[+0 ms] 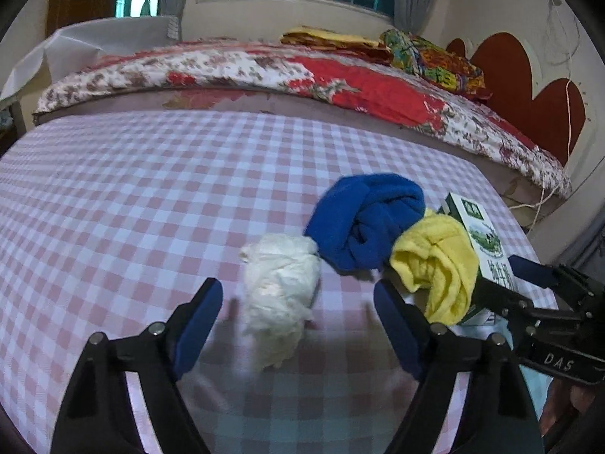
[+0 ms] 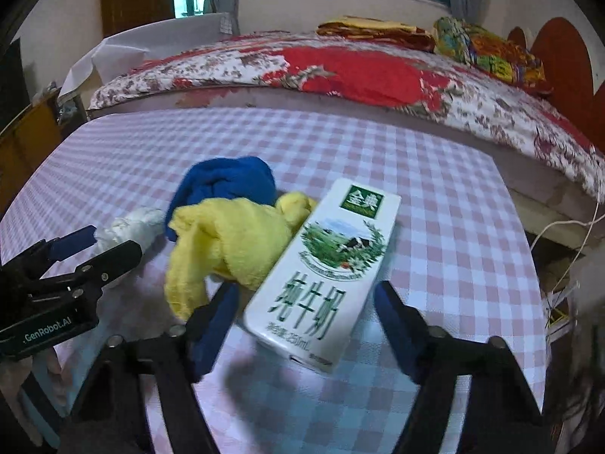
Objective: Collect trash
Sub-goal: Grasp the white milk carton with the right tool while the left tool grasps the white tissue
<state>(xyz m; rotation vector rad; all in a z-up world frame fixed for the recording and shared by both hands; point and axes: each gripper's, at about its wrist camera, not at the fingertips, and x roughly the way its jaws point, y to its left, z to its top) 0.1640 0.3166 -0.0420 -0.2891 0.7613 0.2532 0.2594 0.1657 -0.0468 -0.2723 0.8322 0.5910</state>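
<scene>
A crumpled white tissue wad (image 1: 280, 291) lies on the pink checked tablecloth (image 1: 132, 196). My left gripper (image 1: 298, 299) is open, its jaws standing either side of the wad, not touching it. A white and green milk carton (image 2: 325, 272) lies flat on the cloth. My right gripper (image 2: 306, 302) is open with its jaws either side of the carton's near end. The carton also shows in the left wrist view (image 1: 484, 242), with the right gripper (image 1: 503, 276) at it. The tissue wad shows at the left in the right wrist view (image 2: 128, 227).
A crumpled blue cloth (image 1: 366, 219) and a yellow cloth (image 1: 438, 265) lie between the tissue and the carton, the yellow one against the carton. A bed with a red floral quilt (image 1: 340, 79) stands behind the table. Cables (image 2: 563, 249) hang off the table's right edge.
</scene>
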